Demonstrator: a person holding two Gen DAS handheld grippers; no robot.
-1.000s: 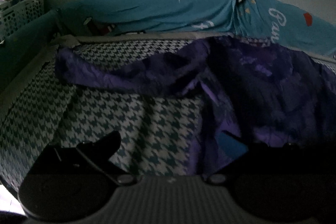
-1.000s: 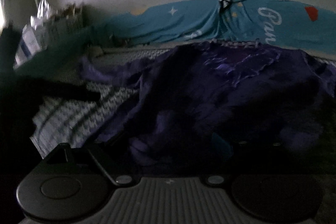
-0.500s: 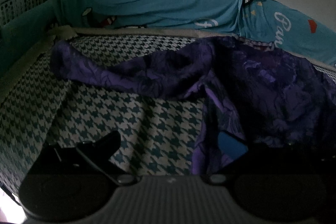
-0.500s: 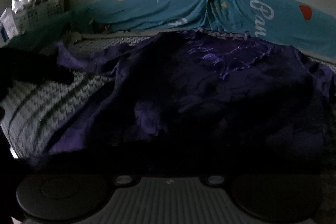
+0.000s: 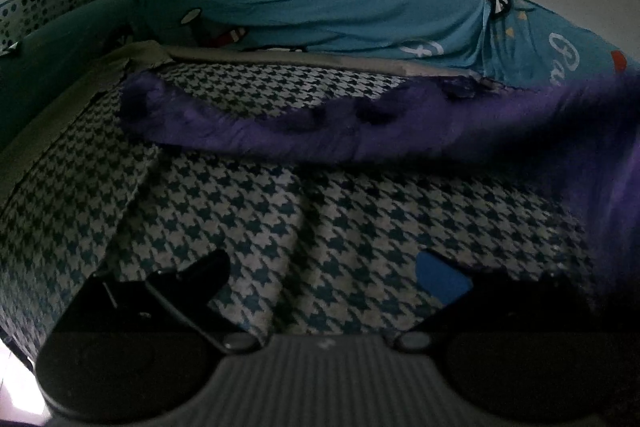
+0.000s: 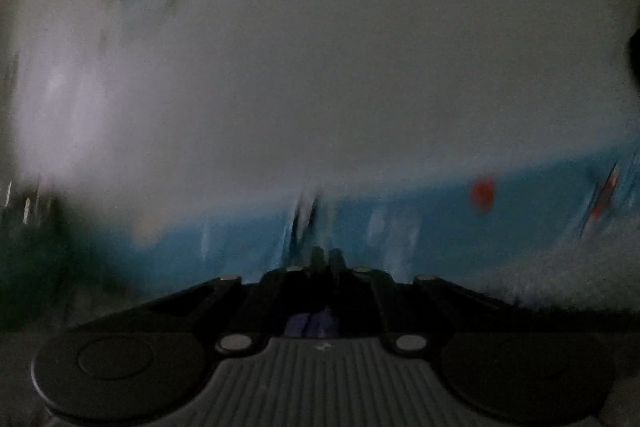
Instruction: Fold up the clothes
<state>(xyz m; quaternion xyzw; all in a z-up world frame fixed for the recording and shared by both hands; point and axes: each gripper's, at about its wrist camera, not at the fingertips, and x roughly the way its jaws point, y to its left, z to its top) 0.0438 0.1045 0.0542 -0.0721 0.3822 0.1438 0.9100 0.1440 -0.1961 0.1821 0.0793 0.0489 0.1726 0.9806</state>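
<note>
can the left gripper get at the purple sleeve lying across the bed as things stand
Probably yes. The left gripper is open over bare houndstooth bedsheet, and the purple garment's sleeve lies flat ahead of it with nothing between them.

Both views dim, grainy, fisheye-warped with black corners. Right wrist view heavily motion-blurred; left wrist view sharp, right edge shadowed.

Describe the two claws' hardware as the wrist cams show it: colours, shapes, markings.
Left claw: black body with two round black housings, a grey ribbed centre plate bearing a small cross-like mark, two silver round fasteners, black fingers, and a blue pad on one finger. Right claw: the same black body, grey ribbed plate and silver fasteners, with more fasteners along its black linkage. No cables, hands or sleeves show.
</note>
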